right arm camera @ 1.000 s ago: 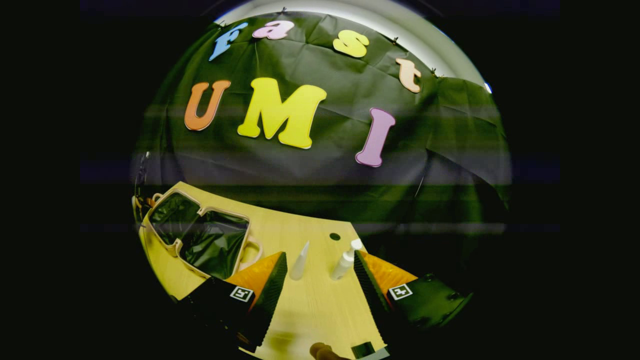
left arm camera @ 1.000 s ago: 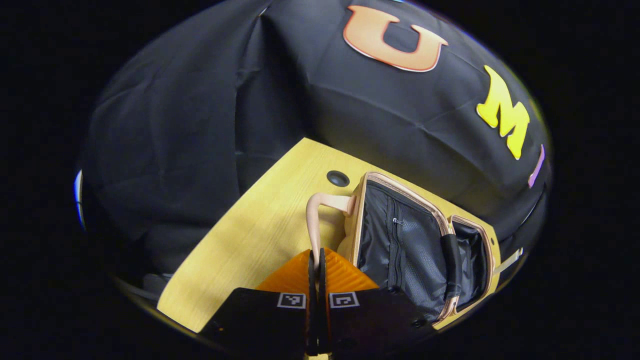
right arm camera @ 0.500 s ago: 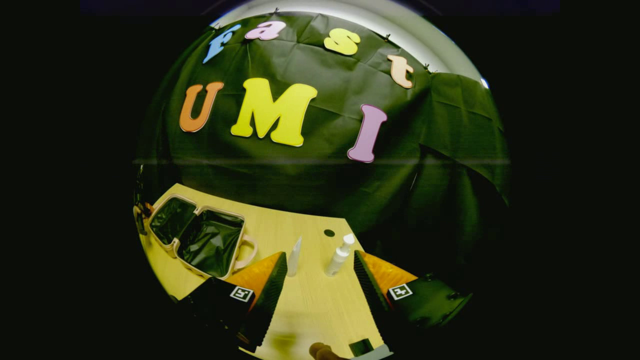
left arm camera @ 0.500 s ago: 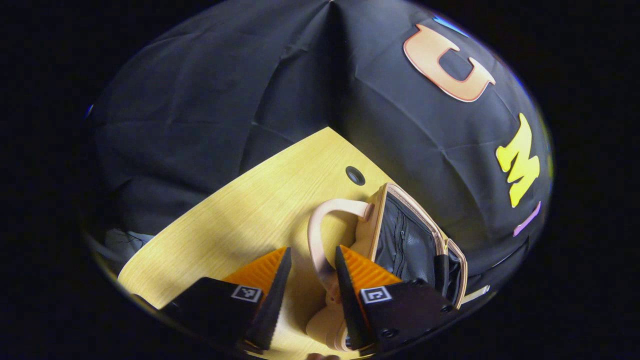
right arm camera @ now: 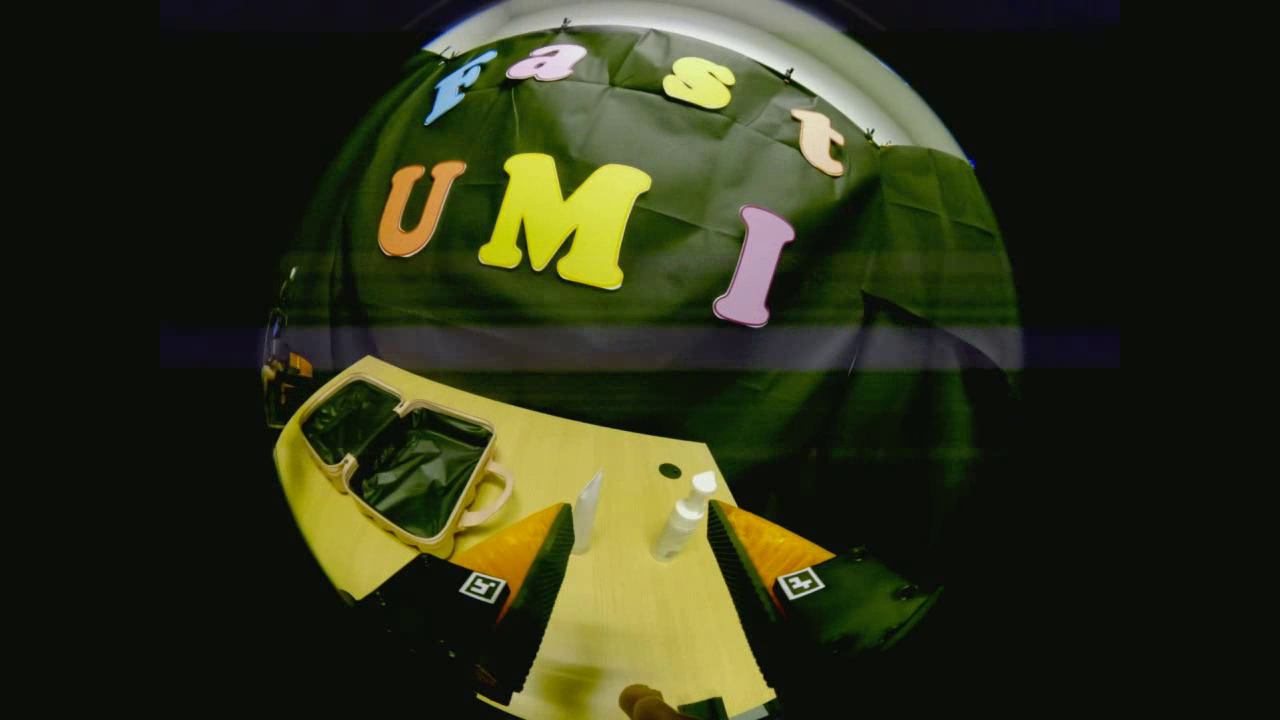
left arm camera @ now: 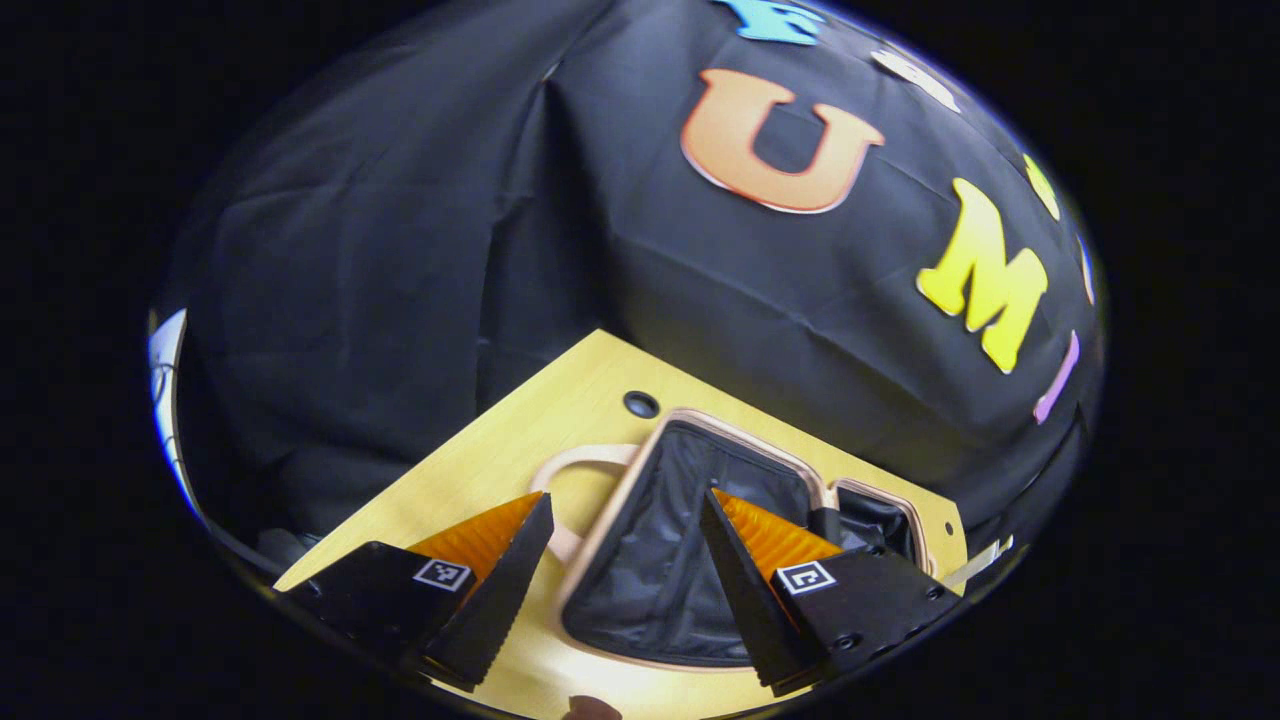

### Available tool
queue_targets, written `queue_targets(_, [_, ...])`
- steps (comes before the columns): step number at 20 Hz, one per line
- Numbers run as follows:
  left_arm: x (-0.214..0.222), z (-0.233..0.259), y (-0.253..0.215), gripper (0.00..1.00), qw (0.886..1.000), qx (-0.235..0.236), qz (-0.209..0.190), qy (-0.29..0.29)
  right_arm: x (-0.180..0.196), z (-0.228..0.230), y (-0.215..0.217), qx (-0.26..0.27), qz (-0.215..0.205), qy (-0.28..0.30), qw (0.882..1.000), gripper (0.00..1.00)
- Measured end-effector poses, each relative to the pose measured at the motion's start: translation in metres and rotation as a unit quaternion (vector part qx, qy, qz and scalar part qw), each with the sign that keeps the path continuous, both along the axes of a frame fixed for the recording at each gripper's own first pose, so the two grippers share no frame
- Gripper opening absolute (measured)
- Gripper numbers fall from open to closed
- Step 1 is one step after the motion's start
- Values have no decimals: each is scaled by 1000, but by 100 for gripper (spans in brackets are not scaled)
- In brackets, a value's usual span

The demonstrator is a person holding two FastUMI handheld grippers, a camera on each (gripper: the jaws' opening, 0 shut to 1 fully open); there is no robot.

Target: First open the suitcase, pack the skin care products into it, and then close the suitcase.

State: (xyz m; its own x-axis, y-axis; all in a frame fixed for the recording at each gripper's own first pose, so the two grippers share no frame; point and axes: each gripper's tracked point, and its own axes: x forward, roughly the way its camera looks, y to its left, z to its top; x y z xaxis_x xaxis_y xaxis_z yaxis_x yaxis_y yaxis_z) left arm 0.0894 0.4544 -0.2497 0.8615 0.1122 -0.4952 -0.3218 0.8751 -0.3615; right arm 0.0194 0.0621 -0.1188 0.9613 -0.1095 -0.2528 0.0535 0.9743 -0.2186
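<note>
The suitcase (left arm camera: 690,425) lies open on the yellow table, with a beige rim, black lining and a beige handle (left arm camera: 585,456) at its left. My left gripper (left arm camera: 625,590) hovers open just above its near half, holding nothing. In the right gripper view the open suitcase (right arm camera: 345,478) sits at the table's left. A white tube (right arm camera: 587,508) and a white spray bottle (right arm camera: 685,515) stand upright beyond my right gripper (right arm camera: 640,590), which is open and empty, with both products just past its fingertips.
The table (right arm camera: 640,620) has a round cable hole (right arm camera: 669,470) behind the bottle, and another hole (left arm camera: 641,404) behind the suitcase. The black cloth wall hangs close behind the table's far edge. Bare tabletop lies between the suitcase and the products.
My left gripper was shut on the suitcase handle, then opened and let it go; the raised lid now lies flat and the gripper hovers over the lining. The right gripper has barely moved.
</note>
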Motion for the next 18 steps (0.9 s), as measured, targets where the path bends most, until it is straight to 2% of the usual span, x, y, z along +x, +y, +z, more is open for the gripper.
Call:
queue_targets(2, [-5,10,-42,99,1000,2,-23,-3,5,-2,-12,2,14,-3,1000,80])
queue_targets(10, [-19,18,-223,98,990,33,-135,12,21,-28,-66,32,55,11,998,80])
queue_targets(13, [-19,21,-295,98,982,55,-180,13,22,-40,-86,45,67,25,996,80])
queue_targets(18, [-22,9,-410,98,962,78,-262,24,23,-60,-128,49,80,47,994,80])
